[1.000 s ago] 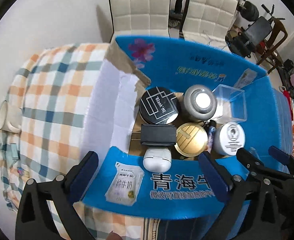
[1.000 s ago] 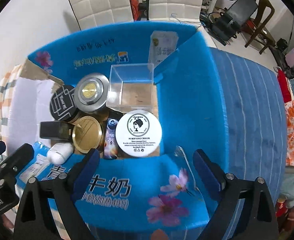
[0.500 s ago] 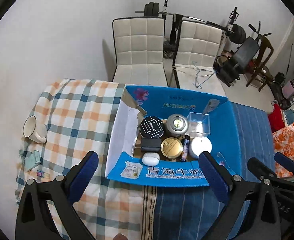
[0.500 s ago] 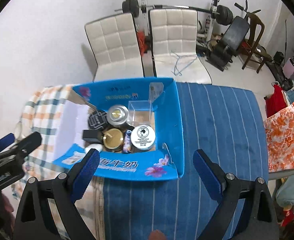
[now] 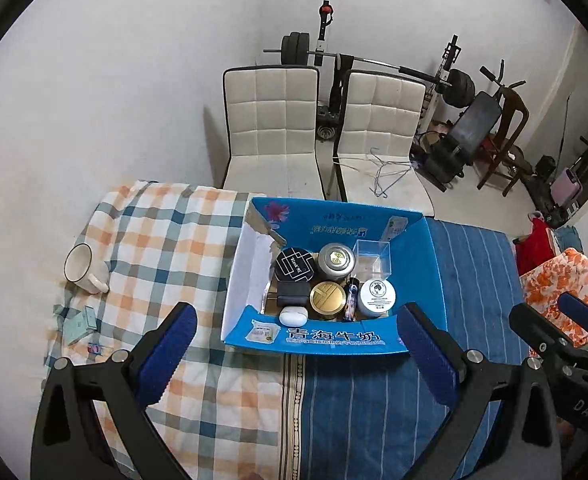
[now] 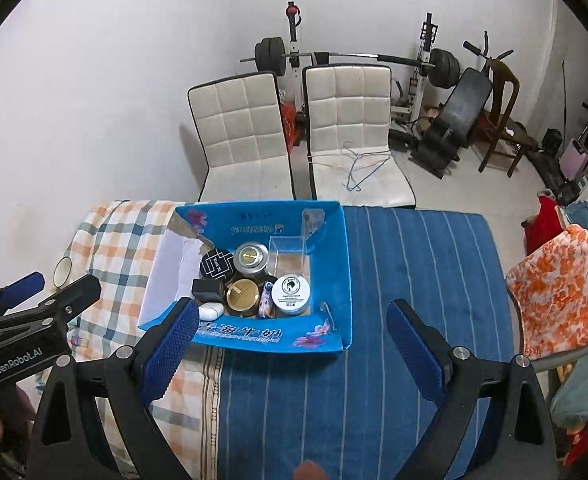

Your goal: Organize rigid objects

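Observation:
A blue cardboard box (image 5: 422, 276) (image 6: 334, 264) stands open on the table. Inside it sit a black round tin (image 5: 295, 265), a silver tin (image 5: 336, 260), a gold tin (image 5: 328, 297), a white cream jar (image 5: 378, 297) (image 6: 291, 289), a clear plastic box (image 5: 372, 255), a black case (image 5: 291, 293) and a white earbud case (image 5: 293, 315). My left gripper (image 5: 294, 356) is open, high above the table and short of the box's near flap. My right gripper (image 6: 289, 348) is open too, with nothing between its fingers. Each view catches the other gripper at its edge.
A white mug (image 5: 81, 269) and a small pale box (image 5: 81, 323) lie on the checked cloth at the left. Blue striped cloth (image 6: 414, 280) covers the right side. Two white chairs (image 5: 271, 128) stand behind the table. An orange-patterned chair cover (image 6: 562, 288) is at the right.
Both grippers have pulled up and back from the box. It filled the views a second ago; now the whole table and room behind show. Both stay open.

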`<state>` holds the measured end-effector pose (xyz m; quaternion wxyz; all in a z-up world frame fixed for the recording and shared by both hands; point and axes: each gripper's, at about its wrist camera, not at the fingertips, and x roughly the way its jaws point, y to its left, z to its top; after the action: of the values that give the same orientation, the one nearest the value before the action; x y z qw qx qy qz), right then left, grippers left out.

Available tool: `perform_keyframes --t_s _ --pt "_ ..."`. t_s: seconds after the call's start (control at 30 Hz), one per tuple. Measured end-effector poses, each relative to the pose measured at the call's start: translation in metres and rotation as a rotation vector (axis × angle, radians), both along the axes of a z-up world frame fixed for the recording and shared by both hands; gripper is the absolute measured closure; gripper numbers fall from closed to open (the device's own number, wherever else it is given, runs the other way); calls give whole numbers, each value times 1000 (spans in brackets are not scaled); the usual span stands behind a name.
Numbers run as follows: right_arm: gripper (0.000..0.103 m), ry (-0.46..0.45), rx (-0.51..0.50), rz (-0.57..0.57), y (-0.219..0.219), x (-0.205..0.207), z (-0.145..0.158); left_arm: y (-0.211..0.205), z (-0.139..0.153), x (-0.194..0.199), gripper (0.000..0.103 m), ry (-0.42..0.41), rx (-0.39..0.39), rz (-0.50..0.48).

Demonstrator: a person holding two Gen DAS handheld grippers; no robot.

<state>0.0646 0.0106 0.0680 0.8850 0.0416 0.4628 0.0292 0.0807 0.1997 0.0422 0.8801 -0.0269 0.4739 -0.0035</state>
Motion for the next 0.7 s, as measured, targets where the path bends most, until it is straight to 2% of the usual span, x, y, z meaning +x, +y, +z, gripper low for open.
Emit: perform_keyframes --t_s 0.7 --pt "6 2 -19 -33 -6 5 -6 1 9 -3 0 -11 28 16"
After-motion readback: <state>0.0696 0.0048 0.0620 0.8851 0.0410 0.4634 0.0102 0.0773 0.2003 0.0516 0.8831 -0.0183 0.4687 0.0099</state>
